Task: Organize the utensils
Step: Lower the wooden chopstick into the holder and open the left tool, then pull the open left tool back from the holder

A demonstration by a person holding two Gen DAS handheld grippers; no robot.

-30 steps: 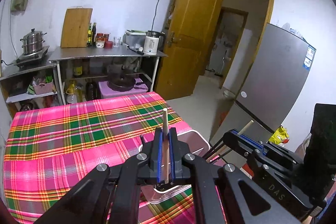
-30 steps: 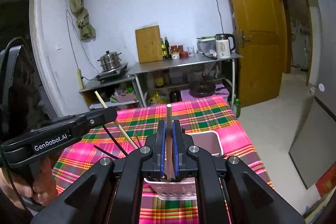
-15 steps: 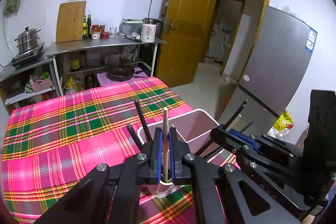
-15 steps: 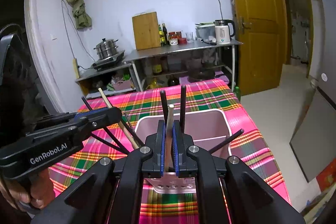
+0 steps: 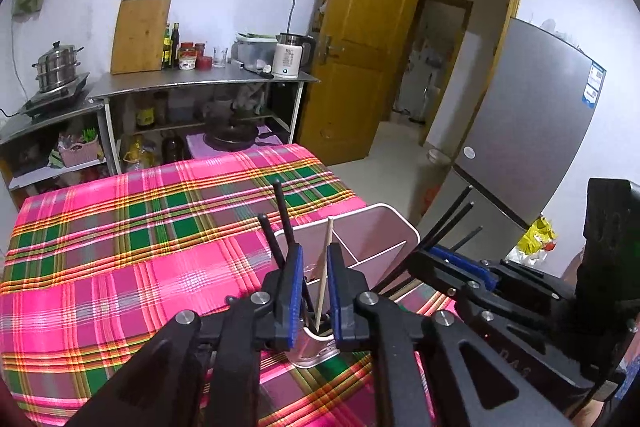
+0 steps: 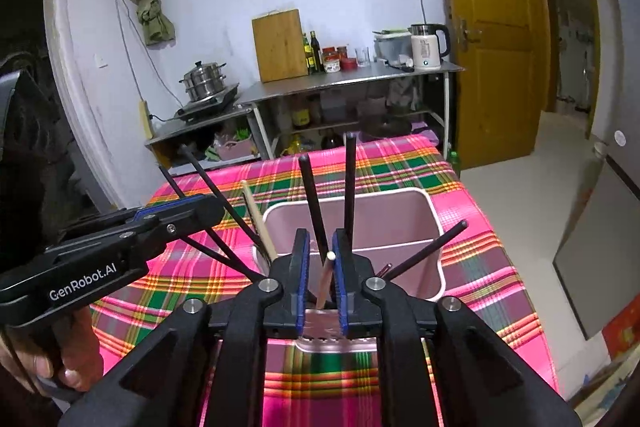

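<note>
Left wrist: pale wooden chopstick [image 5: 323, 273], upright, thin

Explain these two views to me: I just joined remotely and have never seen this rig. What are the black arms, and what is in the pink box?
No robot: a person holds a two-finger gripper in each hand, each with a camera looking along its fingers. One view is from the left gripper, the other from the right gripper. Both hover over a pink utensil holder on a plaid tablecloth. Each gripper's jaws are opening, with a pale wooden chopstick loose between them. Black chopsticks already stand inside.
</note>
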